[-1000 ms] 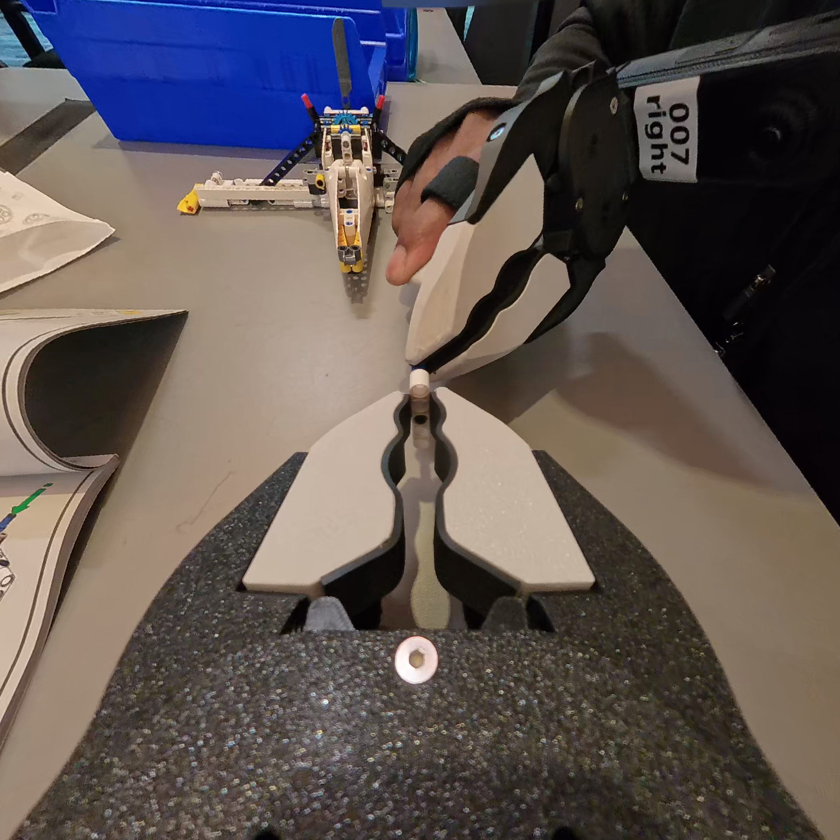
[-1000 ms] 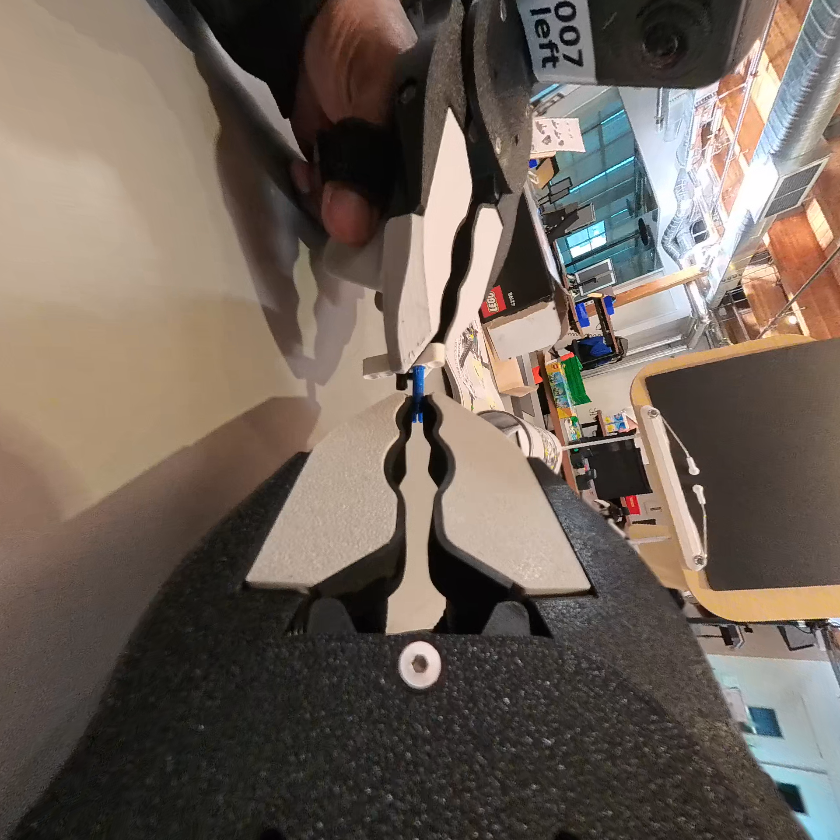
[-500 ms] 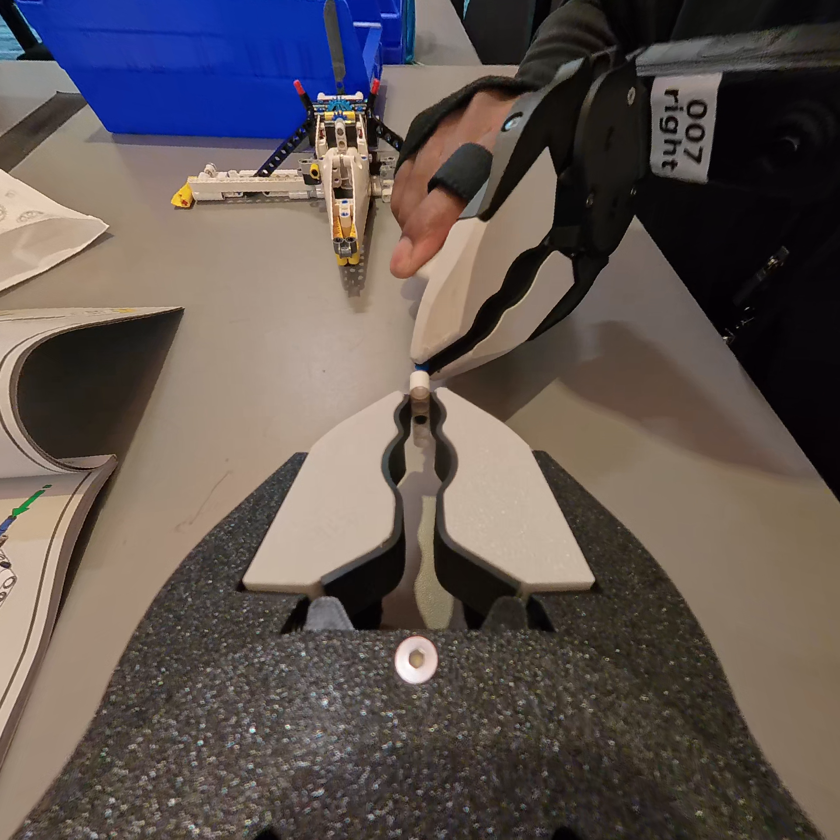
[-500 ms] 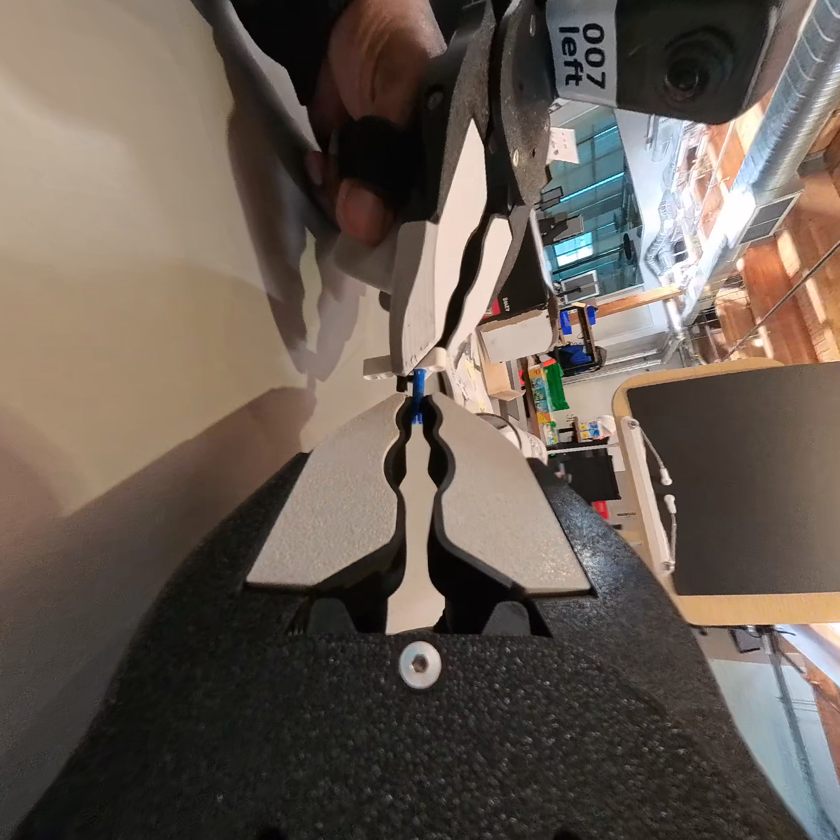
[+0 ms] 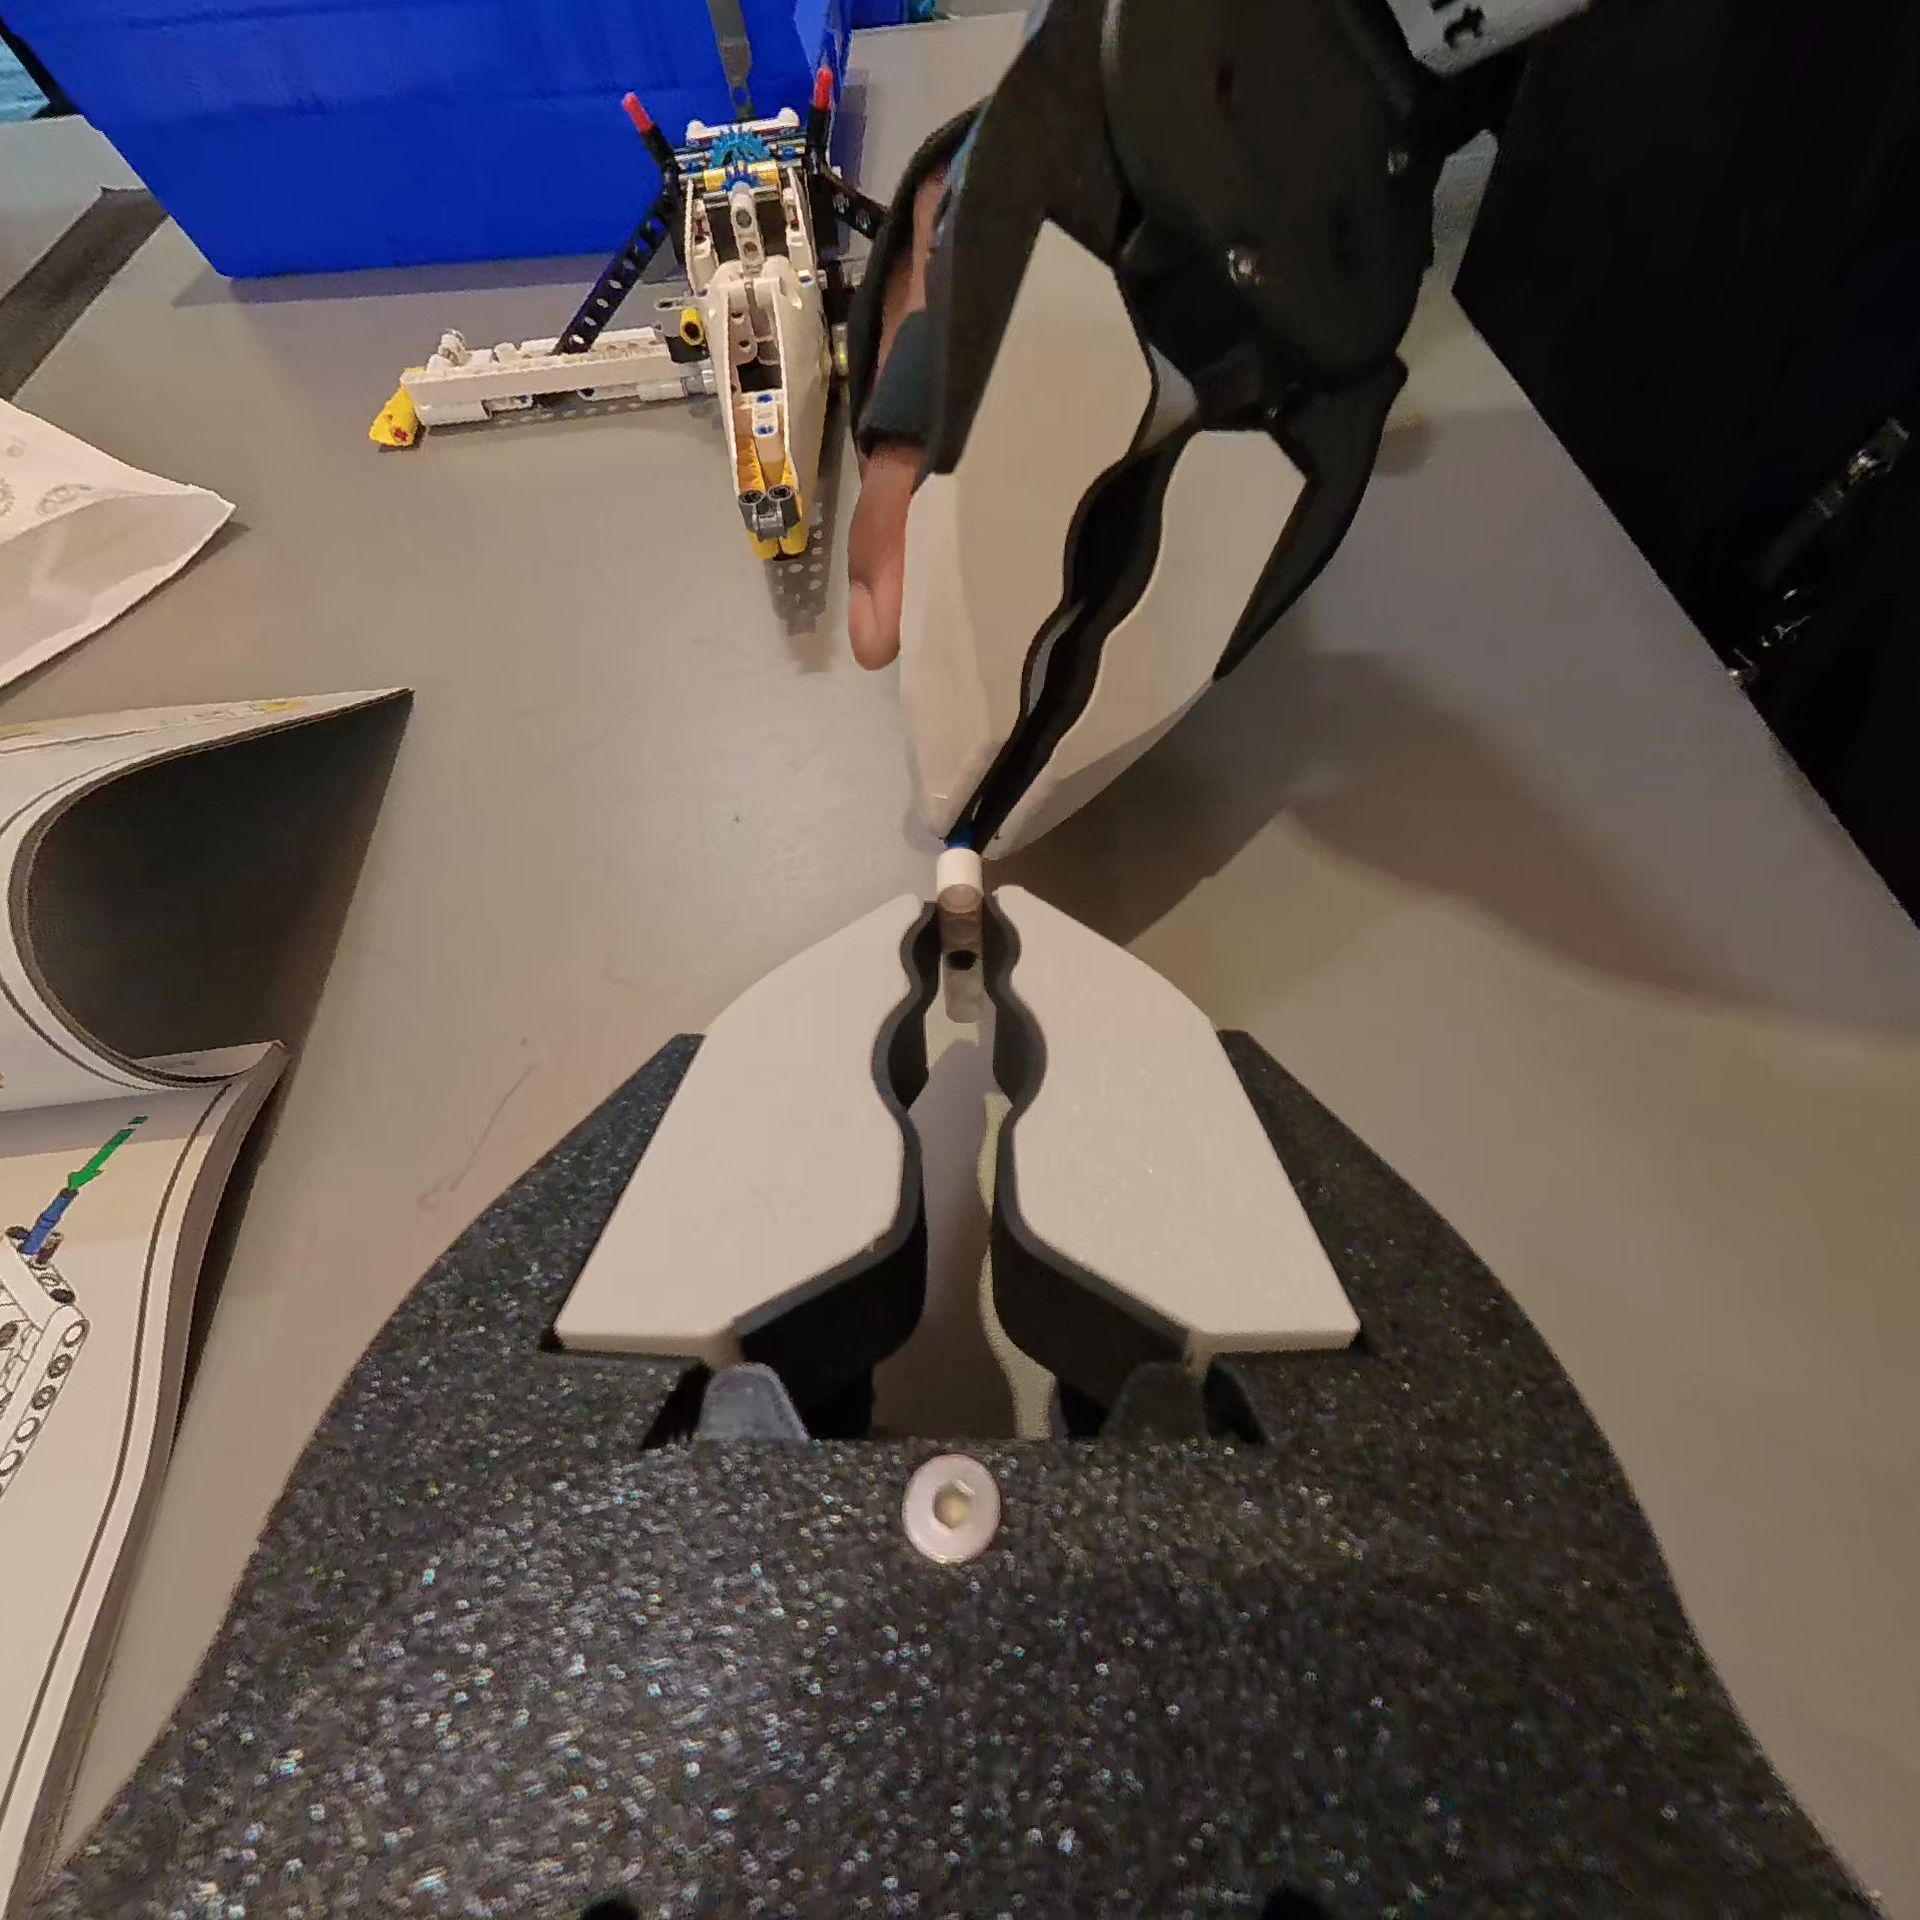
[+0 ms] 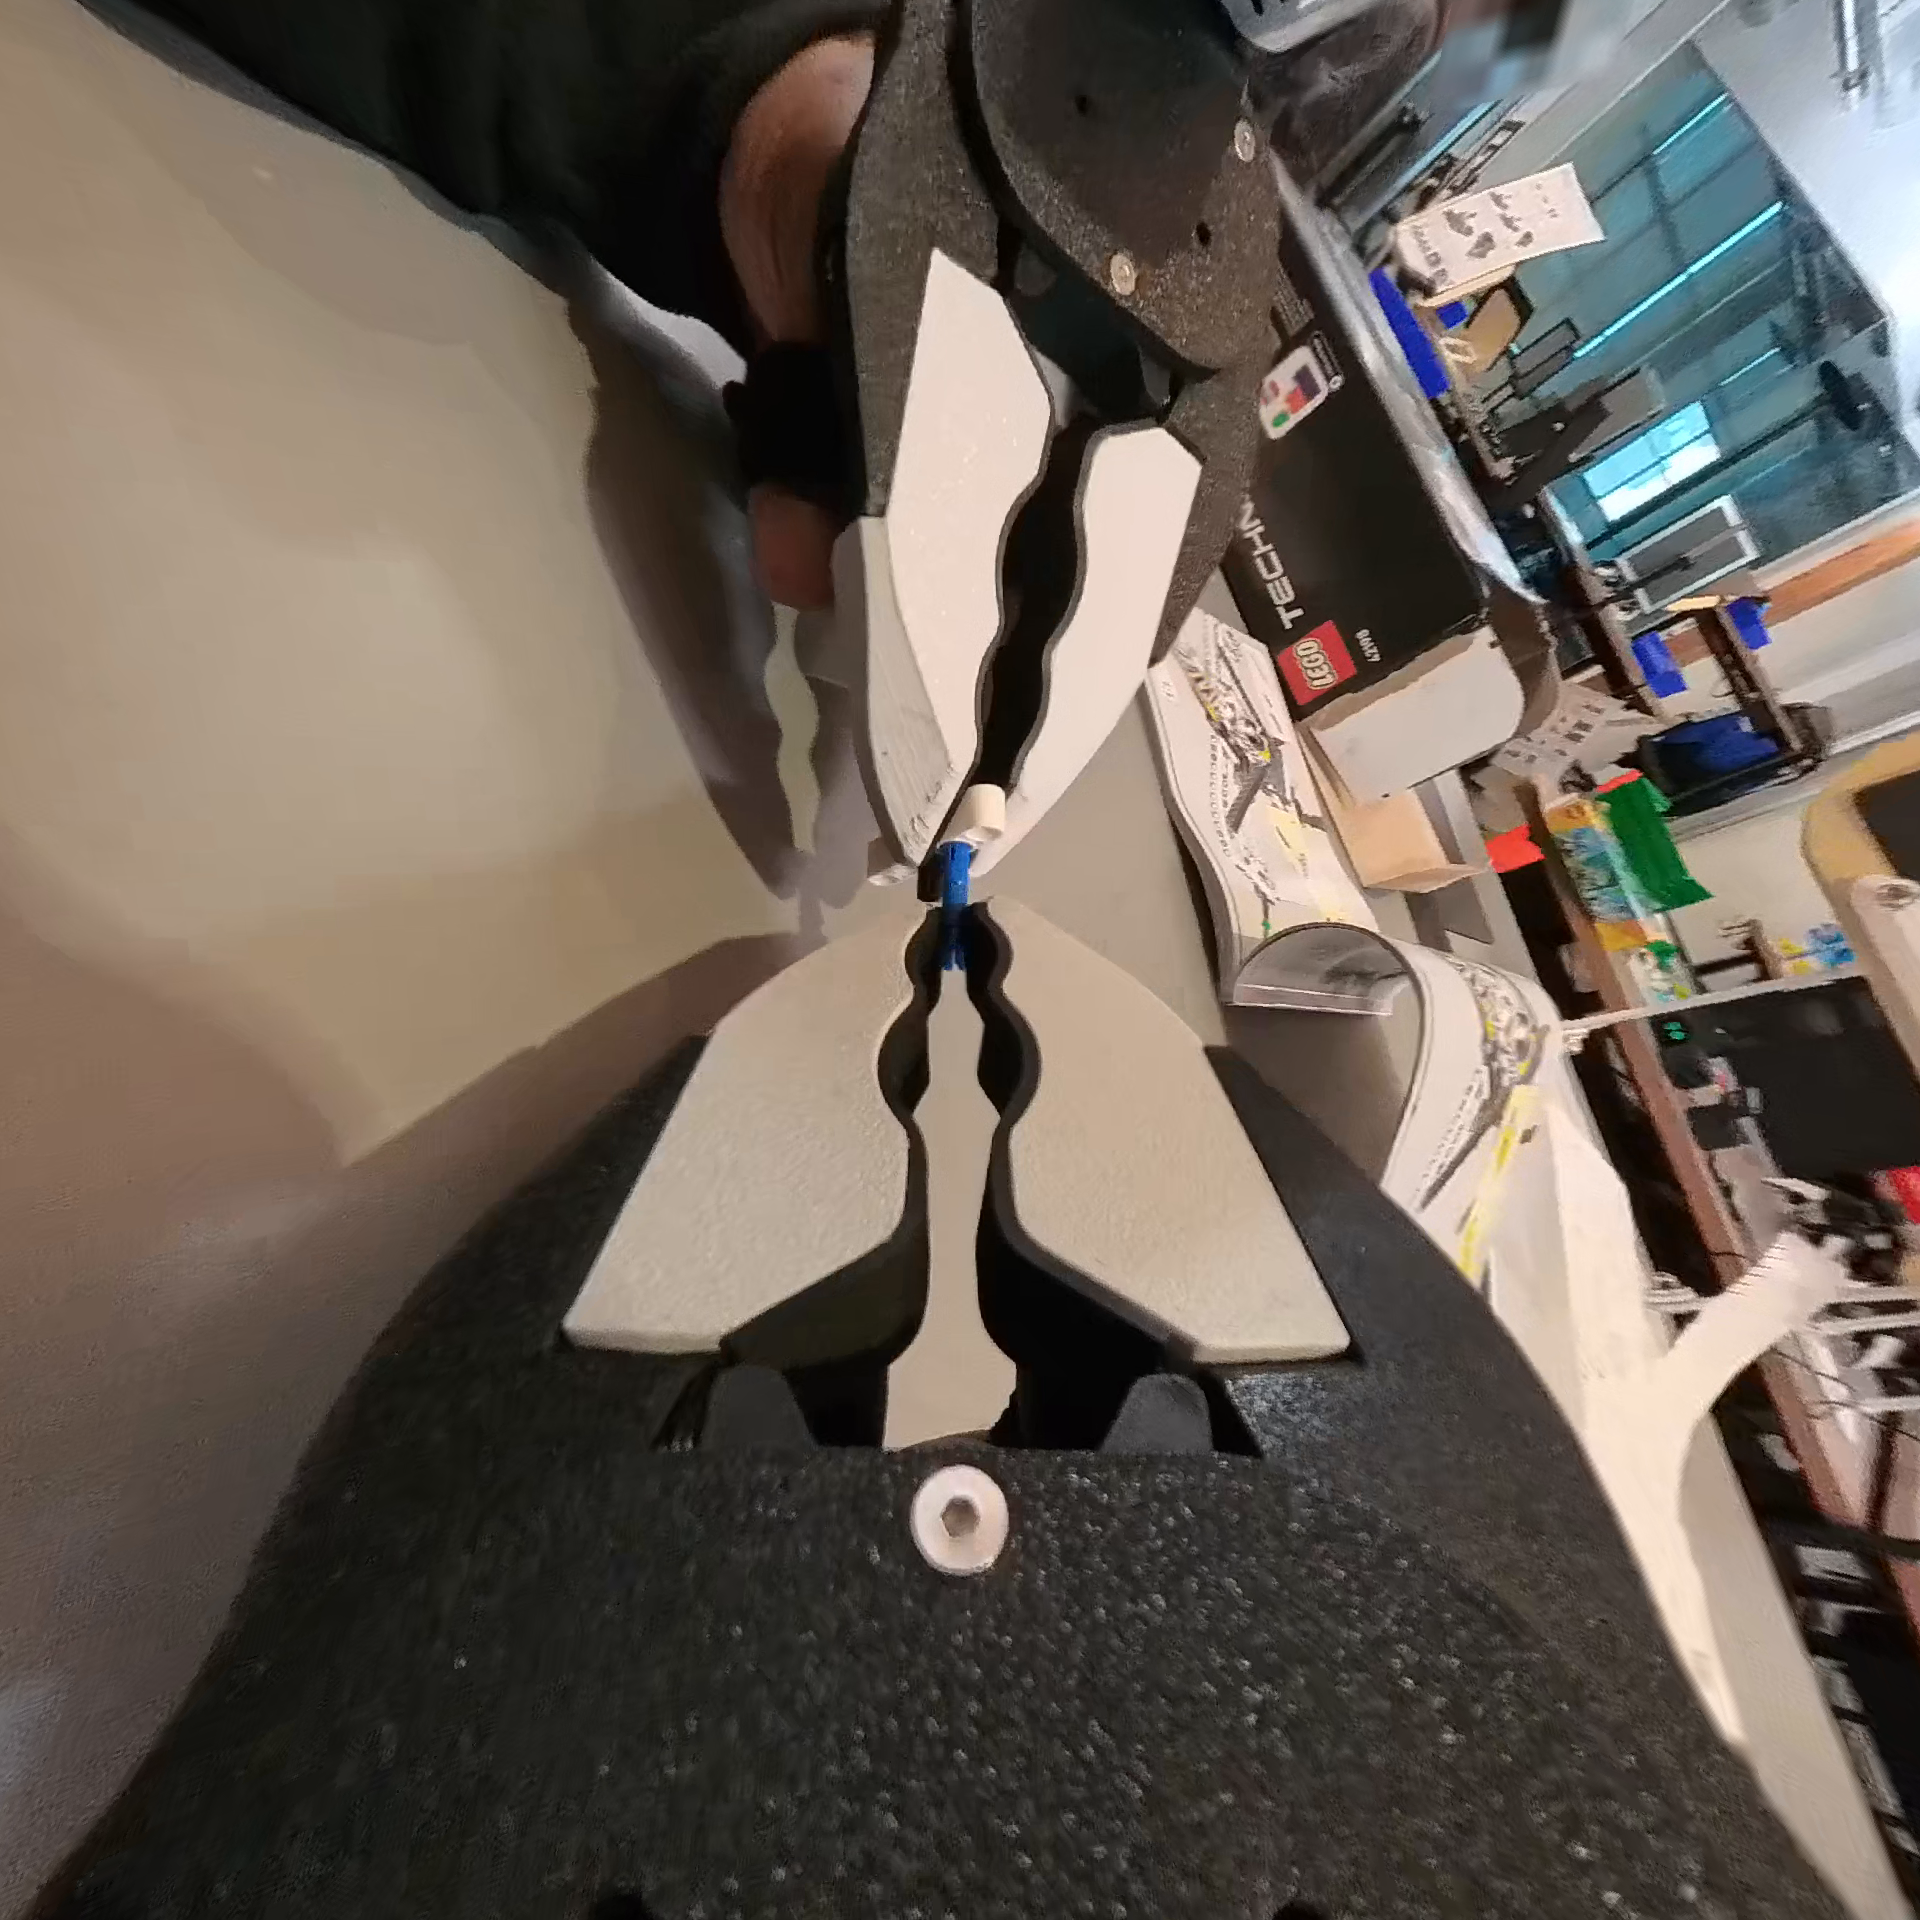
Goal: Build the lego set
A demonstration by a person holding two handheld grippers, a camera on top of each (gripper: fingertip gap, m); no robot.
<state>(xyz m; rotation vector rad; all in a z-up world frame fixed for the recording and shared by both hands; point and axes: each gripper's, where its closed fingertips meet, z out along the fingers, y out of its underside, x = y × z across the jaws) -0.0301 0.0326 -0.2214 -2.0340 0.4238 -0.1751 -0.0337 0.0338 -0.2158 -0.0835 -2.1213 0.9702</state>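
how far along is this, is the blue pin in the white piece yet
Partly built: a white and yellow brick aircraft model lies on the grey table by the open instruction booklet. In hand: the left hand-held gripper is clamped on a small white connector piece; the right hand-held gripper pinches a blue pin, its tip at the connector's end. Whether it is fully seated cannot be told; joining it to the model appears left.

At frame centre, the right gripper (image 6: 952,928) pinches a small blue plastic pin (image 6: 953,914) whose far end enters a white tubular piece (image 6: 980,809) gripped by the left gripper (image 6: 961,831).
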